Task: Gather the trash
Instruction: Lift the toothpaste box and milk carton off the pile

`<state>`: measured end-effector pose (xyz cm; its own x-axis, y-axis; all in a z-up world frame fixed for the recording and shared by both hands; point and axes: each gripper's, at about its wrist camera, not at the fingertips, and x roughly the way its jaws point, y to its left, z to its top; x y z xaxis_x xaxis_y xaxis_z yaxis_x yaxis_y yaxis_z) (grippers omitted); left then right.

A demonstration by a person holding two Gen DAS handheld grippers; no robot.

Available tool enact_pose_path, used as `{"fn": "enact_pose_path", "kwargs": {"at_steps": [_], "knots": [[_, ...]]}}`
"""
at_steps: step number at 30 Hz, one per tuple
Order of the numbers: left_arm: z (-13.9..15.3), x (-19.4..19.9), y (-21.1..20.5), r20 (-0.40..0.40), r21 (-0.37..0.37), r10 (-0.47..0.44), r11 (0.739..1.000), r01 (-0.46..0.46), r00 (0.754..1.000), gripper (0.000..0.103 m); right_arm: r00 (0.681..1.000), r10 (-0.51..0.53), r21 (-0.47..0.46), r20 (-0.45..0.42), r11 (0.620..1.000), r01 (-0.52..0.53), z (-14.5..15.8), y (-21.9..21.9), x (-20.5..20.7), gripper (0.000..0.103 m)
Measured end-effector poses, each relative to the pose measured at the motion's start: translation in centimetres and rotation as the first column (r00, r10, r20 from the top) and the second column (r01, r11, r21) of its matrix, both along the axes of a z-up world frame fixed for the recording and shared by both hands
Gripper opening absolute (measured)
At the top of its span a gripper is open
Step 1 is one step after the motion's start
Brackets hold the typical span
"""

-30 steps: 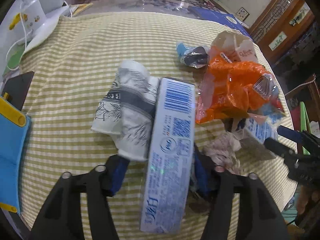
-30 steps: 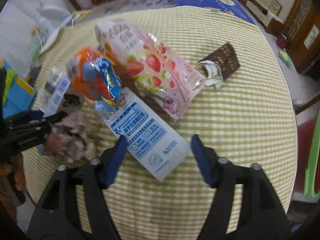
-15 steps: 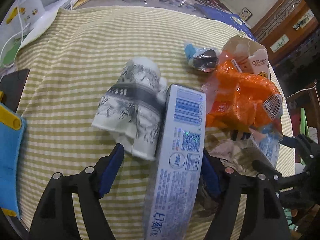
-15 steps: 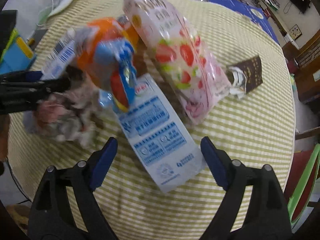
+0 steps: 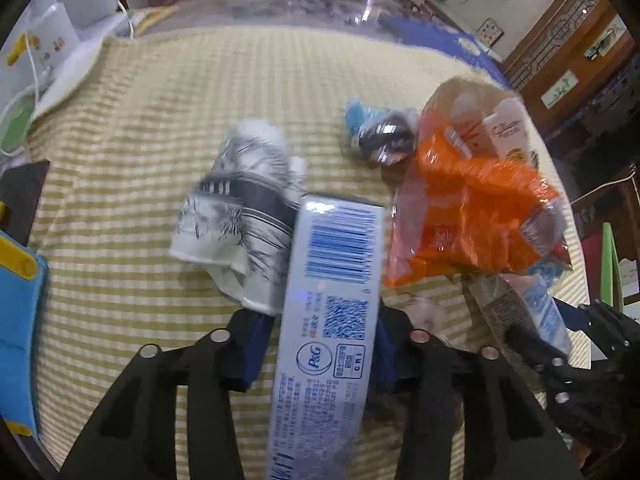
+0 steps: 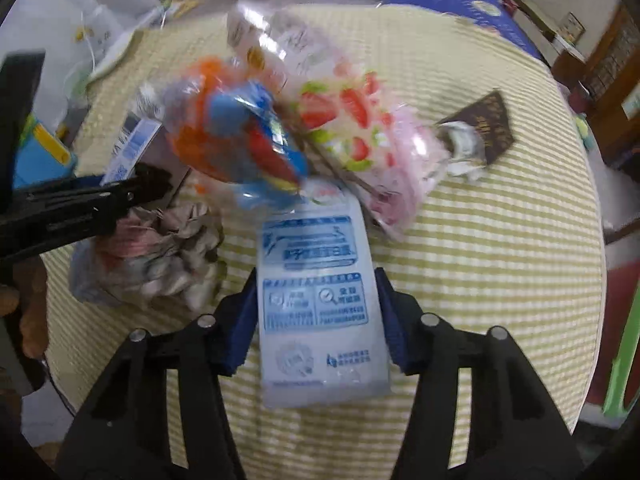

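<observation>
We see the left gripper [image 5: 320,344] with its jaws just drawn in on a long white and blue box [image 5: 332,312]; both blue pads [image 5: 252,344] sit against the box's long sides, so it pinches the box. The far end of the box, the one with the barcode, lies against a crumpled grey and white paper cup [image 5: 240,216] near the middle of the table [image 5: 120,128], which wears a yellow striped cloth.

The right gripper [image 6: 316,320] has also just been closing, and its pads [image 6: 240,320] now press on either side of a flat white and blue pouch [image 6: 320,304] near the table's near edge. The pouch's far end runs under a heap of wrappers: an orange and blue bag [image 6: 240,148] and a pink bag printed with strawberries [image 6: 352,128]. Just left of the pouch lies a wad of crumpled paper [image 6: 160,264]. Beyond the strawberry bag, toward the right edge, lies a dark brown wrapper [image 6: 484,128]. Blur makes the finer print unreadable.
</observation>
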<state>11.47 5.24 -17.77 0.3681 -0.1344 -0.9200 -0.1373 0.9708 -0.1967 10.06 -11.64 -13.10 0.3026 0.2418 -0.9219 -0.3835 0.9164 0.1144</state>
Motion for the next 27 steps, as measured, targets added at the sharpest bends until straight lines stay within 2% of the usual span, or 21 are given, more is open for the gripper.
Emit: {"fn": "enact_pose_path", "kwargs": {"at_steps": [7, 13, 17, 22, 24, 27], "knots": [[5.2, -1.8, -0.6, 0.144, -0.026, 0.040, 0.999, -0.037, 0.989, 0.039, 0.985, -0.072, 0.109, 0.155, 0.993, 0.055, 5.8, -2.1, -1.5, 0.051], [8.8, -3.4, -2.6, 0.256, -0.032, 0.012, 0.999, -0.004, 0.966, 0.040, 0.963, -0.065, 0.128, 0.261, 0.991, 0.032, 9.4, -2.3, -2.9, 0.051], [8.1, -3.9, -2.7, 0.222, -0.054, 0.031, 0.998, -0.019, 0.974, 0.040, 0.960, -0.071, 0.131, 0.272, 0.991, 0.036, 9.5, -3.4, -3.8, 0.051], [6.3, -5.0, -2.0, 0.188, -0.021, 0.029, 0.999, -0.026, 0.982, 0.041, 0.964, -0.098, 0.137, 0.249, 0.988, 0.065, 8.9, -4.3, -4.1, 0.051], [5.3, -5.3, -1.7, 0.150, -0.020, 0.031, 0.999, -0.029, 0.988, 0.047, 0.965, -0.099, 0.136, 0.243, 0.988, 0.067, 8.7, -4.3, -4.5, 0.051], [4.7, -6.1, -0.8, 0.134, -0.024, 0.051, 0.999, -0.048, 0.990, 0.060, 0.966, -0.098, 0.138, 0.239, 0.988, 0.067, 8.7, -4.2, -5.0, 0.051]]}}
